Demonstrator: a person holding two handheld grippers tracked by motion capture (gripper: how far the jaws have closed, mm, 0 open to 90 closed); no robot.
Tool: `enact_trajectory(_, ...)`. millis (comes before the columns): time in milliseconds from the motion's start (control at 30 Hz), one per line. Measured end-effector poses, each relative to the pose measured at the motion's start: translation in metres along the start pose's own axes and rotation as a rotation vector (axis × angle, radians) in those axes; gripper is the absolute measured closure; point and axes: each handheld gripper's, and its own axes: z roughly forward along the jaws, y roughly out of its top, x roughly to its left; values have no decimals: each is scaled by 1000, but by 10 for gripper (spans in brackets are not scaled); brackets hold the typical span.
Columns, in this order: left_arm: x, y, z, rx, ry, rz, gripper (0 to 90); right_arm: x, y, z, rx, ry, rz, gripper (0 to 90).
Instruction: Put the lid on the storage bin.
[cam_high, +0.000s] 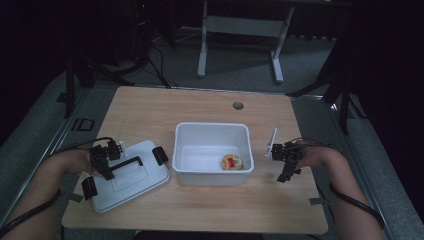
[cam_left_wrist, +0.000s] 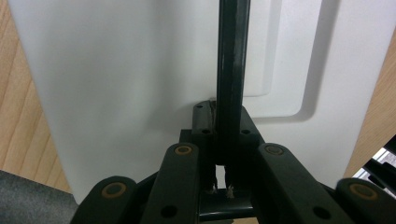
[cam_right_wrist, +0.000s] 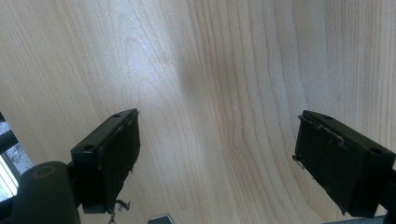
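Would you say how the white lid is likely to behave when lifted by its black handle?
The lid looks like thin moulded plastic, so probably light and fairly stiff. Held by the left gripper at its handle, it may swing or tilt.

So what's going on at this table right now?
A person works with a gripper in each hand. The left gripper is shut on the black handle of a white lid lying flat on the table, left of an open white bin. A small round container sits inside the bin. The right gripper hangs open over bare wood.
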Motion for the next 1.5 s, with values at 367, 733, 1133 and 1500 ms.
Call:
enact_trajectory(367, -3, -12, -17, -44, 4, -1, 834, 0, -3, 1, -5, 5, 8, 138)
enact_trajectory(733, -8, -20, -38, -69, 7, -12, 834, 1, -2, 0, -9, 6, 2, 138)
enact_trajectory(1133, -16, -26, -66, -87, 29, 1, 834, 0, -3, 1, 0, 14, 3, 138)
enact_trajectory(1500, -24, -26, -96, -119, 50, 27, 834, 1, -1, -1, -5, 13, -1, 138)
